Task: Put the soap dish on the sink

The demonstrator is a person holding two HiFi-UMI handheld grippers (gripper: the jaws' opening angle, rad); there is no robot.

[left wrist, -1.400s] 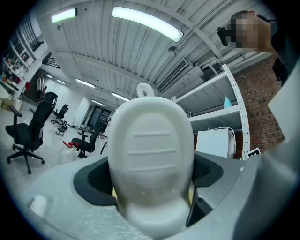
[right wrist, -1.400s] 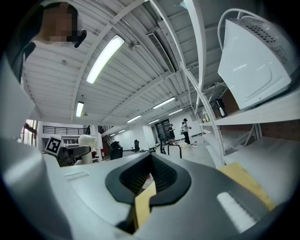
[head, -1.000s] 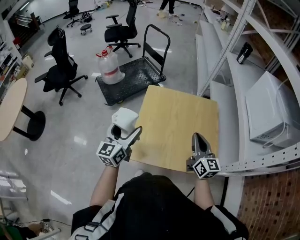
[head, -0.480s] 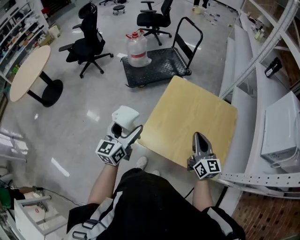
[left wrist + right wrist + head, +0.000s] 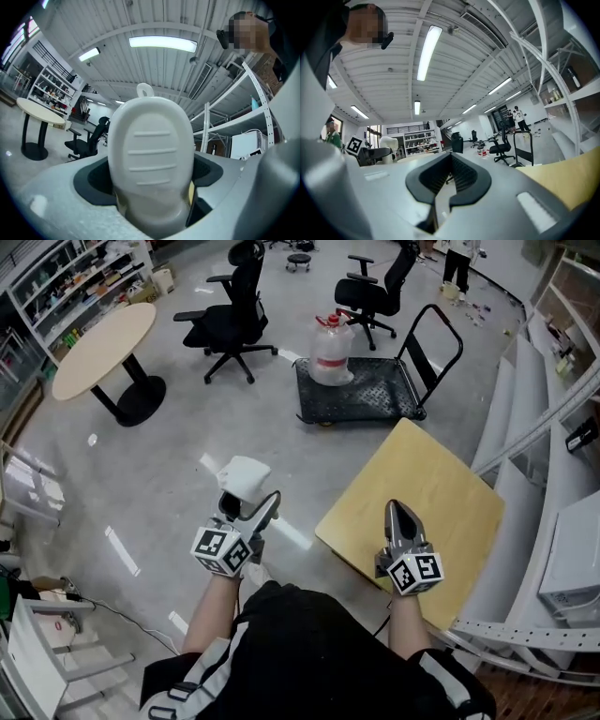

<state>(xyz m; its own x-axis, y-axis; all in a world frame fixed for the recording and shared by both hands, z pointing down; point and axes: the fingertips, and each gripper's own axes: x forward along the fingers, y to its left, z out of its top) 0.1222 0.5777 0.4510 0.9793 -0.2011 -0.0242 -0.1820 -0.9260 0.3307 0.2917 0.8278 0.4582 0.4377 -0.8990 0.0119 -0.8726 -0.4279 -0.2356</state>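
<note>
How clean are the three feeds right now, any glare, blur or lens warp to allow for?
Head view: sharp and evenly lit, with ceiling-light streaks glaring off the glossy grey floor. Left gripper view: heavy fisheye with black corners; the white ribbed plastic soap dish fills the centre, slightly soft. Right gripper view: same fisheye, the fluorescent ceiling tube blown out.

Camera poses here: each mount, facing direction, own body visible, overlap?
Head view: on head, steeply down at floor and table; forearms, left gripper, right gripper.
Left gripper view: on left gripper, tilted up at ceiling; soap dish fills jaws.
Right gripper view: on right gripper, up across room; shut jaws.
Shared: soap dish in all three.
</note>
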